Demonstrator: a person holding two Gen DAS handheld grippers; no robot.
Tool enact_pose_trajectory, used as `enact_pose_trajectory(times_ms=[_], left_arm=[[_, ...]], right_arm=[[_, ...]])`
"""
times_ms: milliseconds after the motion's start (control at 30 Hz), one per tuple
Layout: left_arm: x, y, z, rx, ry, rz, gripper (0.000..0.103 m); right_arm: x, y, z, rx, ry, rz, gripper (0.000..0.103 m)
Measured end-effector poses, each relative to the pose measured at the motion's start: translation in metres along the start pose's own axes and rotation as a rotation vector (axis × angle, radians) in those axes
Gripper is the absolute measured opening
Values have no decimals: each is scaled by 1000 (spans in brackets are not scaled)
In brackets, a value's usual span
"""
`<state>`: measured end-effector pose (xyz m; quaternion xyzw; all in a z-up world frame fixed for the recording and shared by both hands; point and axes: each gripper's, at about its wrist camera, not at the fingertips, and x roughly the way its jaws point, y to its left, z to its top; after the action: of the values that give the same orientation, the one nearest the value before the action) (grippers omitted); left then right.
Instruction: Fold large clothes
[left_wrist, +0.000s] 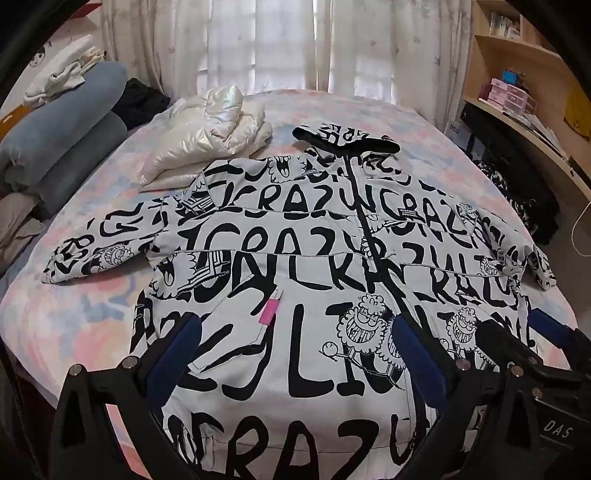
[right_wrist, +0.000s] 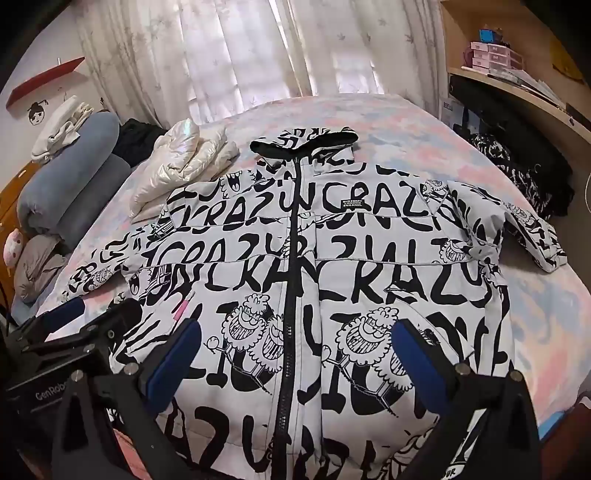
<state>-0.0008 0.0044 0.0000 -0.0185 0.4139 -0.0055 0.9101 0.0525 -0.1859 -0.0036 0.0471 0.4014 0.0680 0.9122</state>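
While the jacket (right_wrist: 332, 280) lies flat, a folded white coat (right_wrist: 177, 166) touches its shoulder.

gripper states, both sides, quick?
Left gripper: jaws open, holding nothing, over the printed jacket.
Right gripper: jaws open, holding nothing, over the jacket's zipper.

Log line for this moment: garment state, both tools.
jacket: spread flat on bed, zipped, sleeves out, unfolded | left tool: open, above hem, empty | right tool: open, above hem, empty
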Motion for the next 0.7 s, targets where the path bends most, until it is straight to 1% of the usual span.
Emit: enact_pose_trajectory(times_ms=[300,600,700], left_arm=[[-3,-1,2,-2,-8,-1,101],[-3,-2,4,-8,12,-16,100],[0,2,1,-20,21,-33,100]], right_arm=[[-4,-1,4,0,-6,4,103],[-4,-1,3,-1,-3,5,103],[-4,-2,3,3,-3,13,103]])
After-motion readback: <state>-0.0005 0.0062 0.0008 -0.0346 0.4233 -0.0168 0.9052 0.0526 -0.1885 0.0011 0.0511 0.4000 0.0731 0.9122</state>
